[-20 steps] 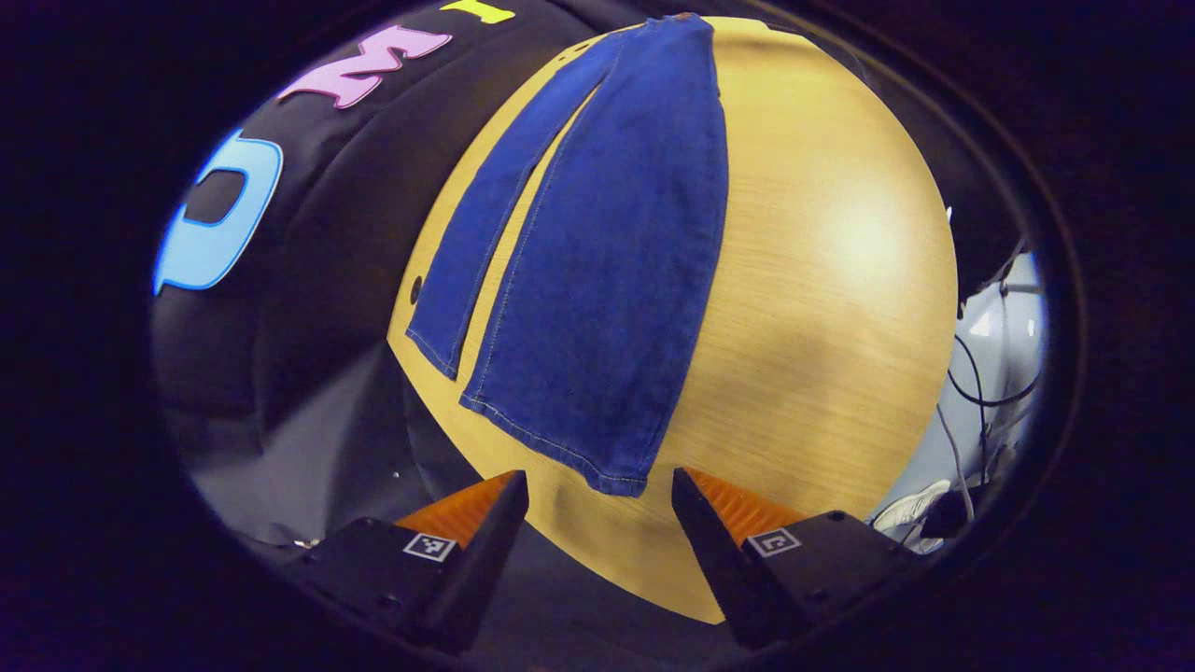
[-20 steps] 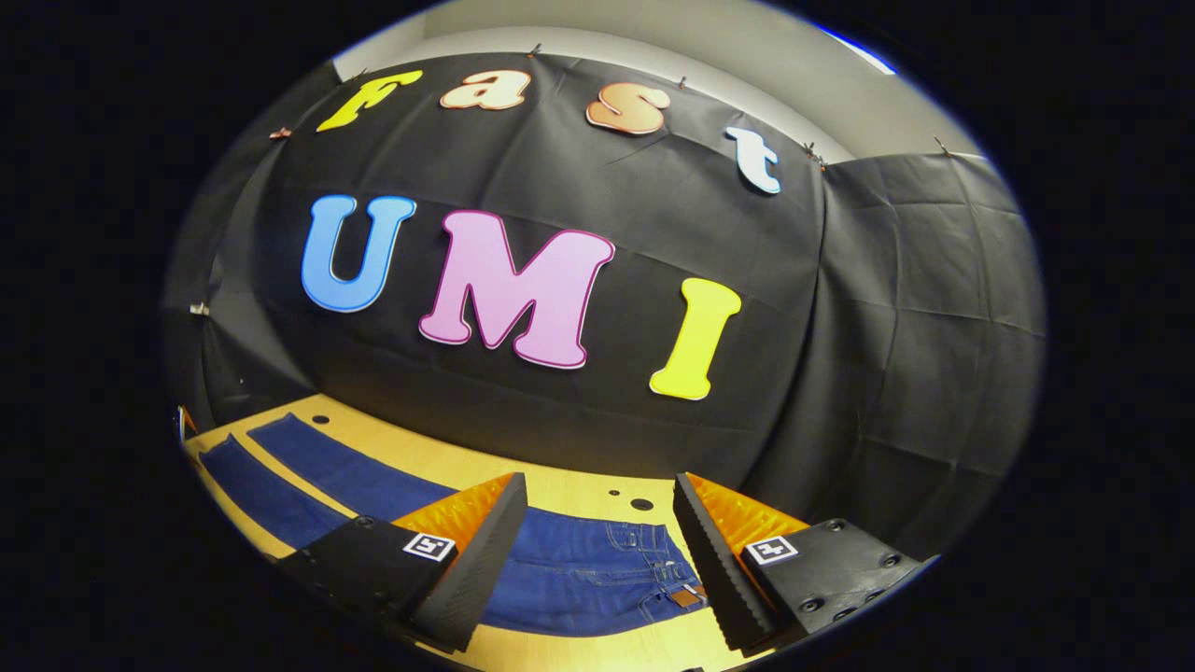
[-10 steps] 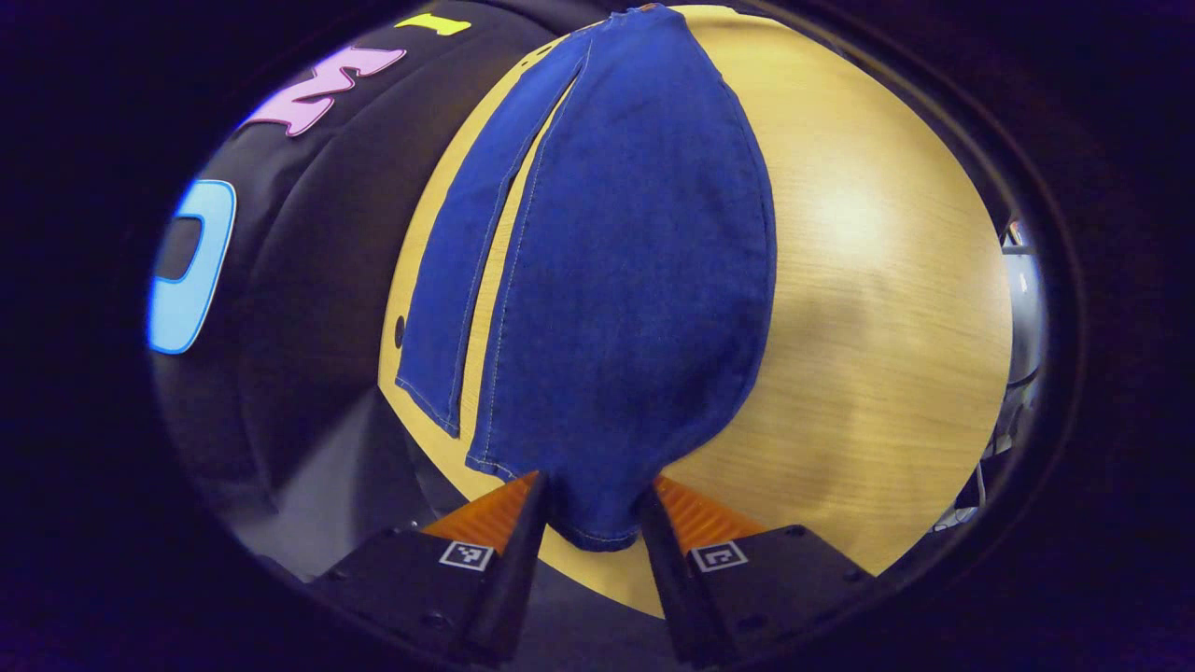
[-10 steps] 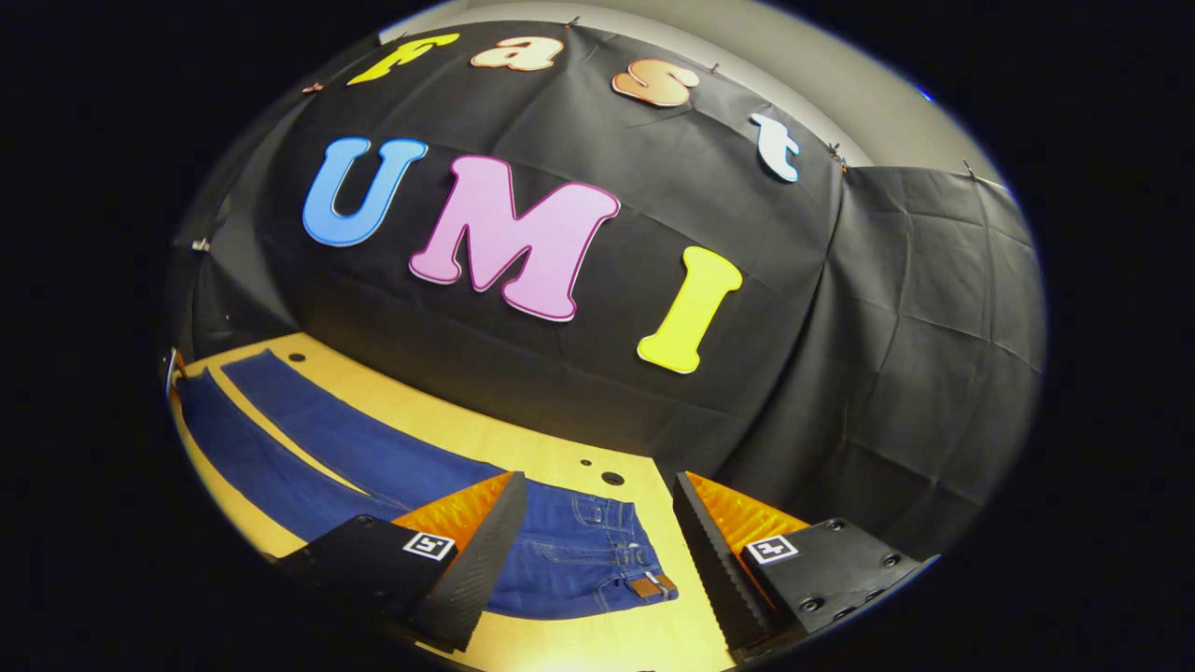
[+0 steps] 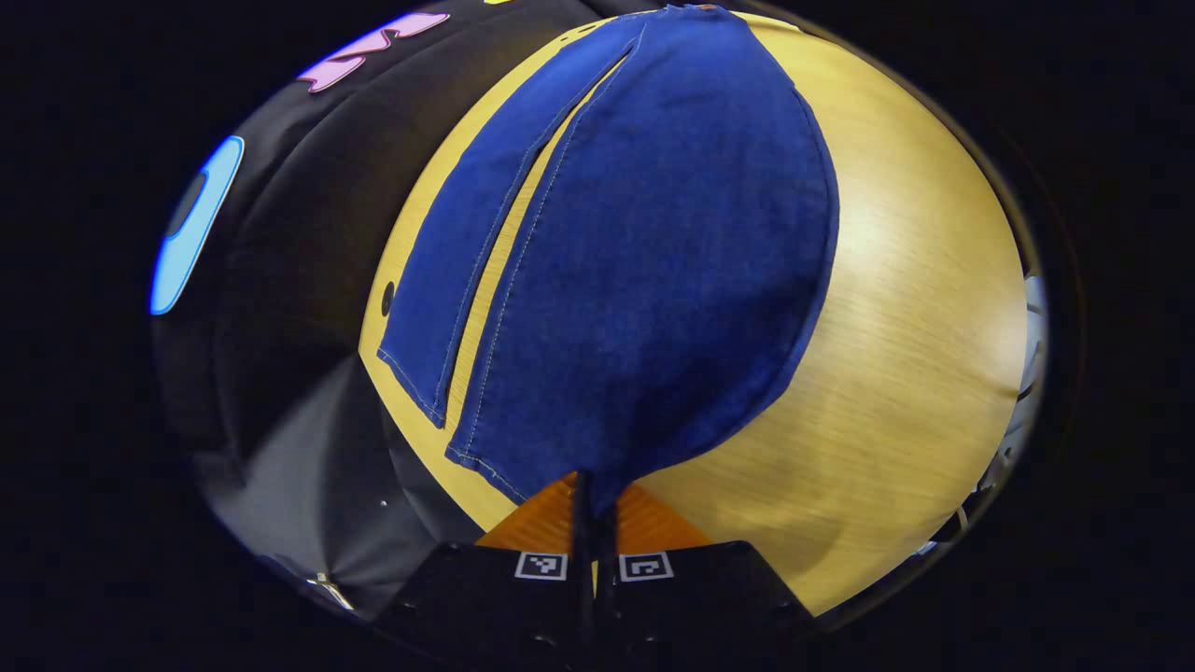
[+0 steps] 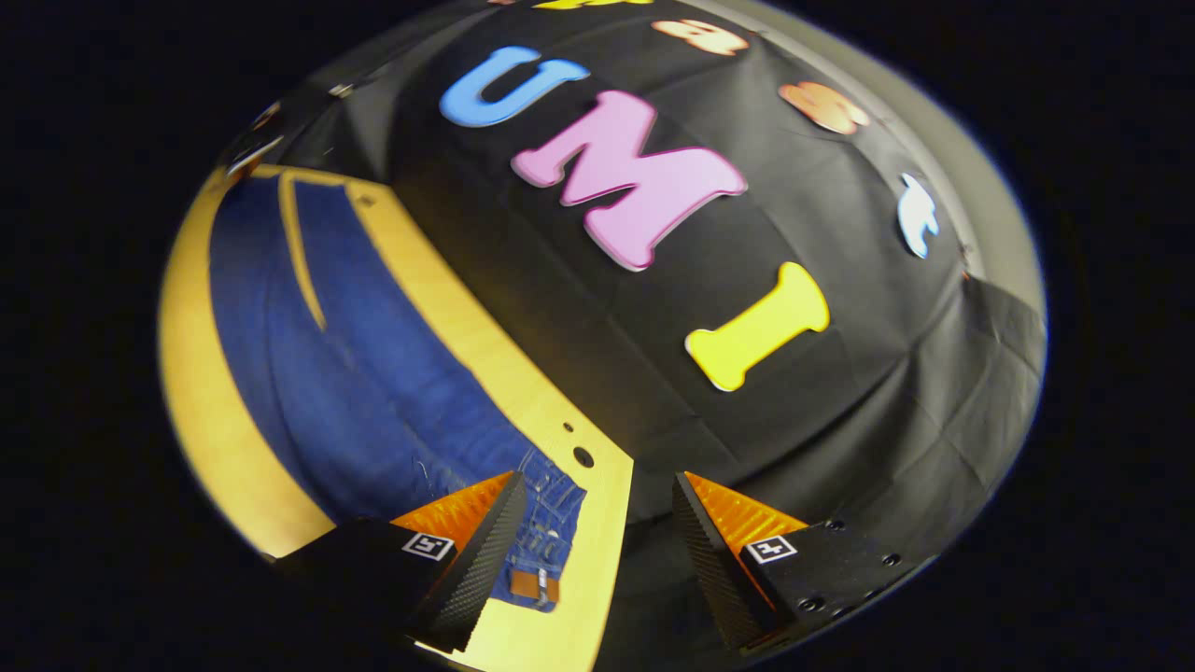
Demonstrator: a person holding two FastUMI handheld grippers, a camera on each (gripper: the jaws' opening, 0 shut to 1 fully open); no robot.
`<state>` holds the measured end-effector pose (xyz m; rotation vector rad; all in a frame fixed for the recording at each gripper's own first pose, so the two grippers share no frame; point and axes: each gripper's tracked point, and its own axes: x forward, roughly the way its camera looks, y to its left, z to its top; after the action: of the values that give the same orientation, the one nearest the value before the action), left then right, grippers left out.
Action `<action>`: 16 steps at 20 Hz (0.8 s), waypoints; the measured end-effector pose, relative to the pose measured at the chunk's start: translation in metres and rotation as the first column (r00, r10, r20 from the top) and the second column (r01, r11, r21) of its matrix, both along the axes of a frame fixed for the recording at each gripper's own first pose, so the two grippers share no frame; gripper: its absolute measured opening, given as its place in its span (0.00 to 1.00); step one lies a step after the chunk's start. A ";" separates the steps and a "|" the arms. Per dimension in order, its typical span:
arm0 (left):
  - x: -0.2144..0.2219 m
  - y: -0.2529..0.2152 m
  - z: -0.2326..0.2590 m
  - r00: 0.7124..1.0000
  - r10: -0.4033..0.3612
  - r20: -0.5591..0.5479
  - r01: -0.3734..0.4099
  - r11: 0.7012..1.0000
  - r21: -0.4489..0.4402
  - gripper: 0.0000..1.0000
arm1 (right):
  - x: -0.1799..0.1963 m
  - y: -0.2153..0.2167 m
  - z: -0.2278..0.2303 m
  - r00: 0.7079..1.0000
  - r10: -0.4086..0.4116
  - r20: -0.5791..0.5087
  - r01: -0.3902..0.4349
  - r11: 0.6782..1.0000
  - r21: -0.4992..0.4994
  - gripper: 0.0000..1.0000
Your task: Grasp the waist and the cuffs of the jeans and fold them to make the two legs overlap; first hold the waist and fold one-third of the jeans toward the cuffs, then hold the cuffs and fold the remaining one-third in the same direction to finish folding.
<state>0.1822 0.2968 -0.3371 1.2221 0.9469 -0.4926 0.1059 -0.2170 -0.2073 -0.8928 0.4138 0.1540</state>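
While the jeans lie spread full length on the wooden desk, no fold has been made yet, as far as I can judge. Both legs lie flat and side by side, a thin strip of bare wood showing between them, so they do not overlap. One leg runs close to the desk's back edge by the black cloth wall; the other lies nearer the middle of the desk. The cuffs sit at one end of the desk and the waist at the other, right by that end's edge, with the belt loops and a small brown patch showing.

At the cuff end, the left gripper has its two fingers pressed together on the corner of the nearer leg's cuff, so the cloth is pinched and gathers slightly into the bite. At the waist end, the right gripper hangs with its fingers spread wide, one finger over the waistband and the other past the desk's edge; nothing is held there.

So the first grip is half done: cuff taken, waist not yet. Laying one leg over the other, then both thirds, remain.
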 end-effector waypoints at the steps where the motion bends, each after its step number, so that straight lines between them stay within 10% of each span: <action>1: 0.001 -0.001 0.000 1.000 0.009 -0.005 -0.009 1.000 0.002 0.06 | -0.007 -0.013 -0.017 0.998 0.021 -0.053 -0.023 0.999 -0.034 0.96; 12: -0.001 -0.001 0.001 0.999 0.038 -0.013 -0.037 0.997 0.068 0.06 | -0.056 -0.099 -0.164 0.866 0.092 -0.491 -0.277 0.906 -0.320 0.96; 16: -0.001 -0.002 0.001 0.999 0.040 -0.018 -0.039 0.996 0.082 0.06 | -0.042 -0.085 -0.181 0.841 0.206 -0.500 -0.444 0.791 -0.421 0.95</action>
<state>0.1817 0.2945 -0.3363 1.2717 1.0139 -0.4386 0.0637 -0.3016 -0.3881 -1.4872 0.7311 0.6016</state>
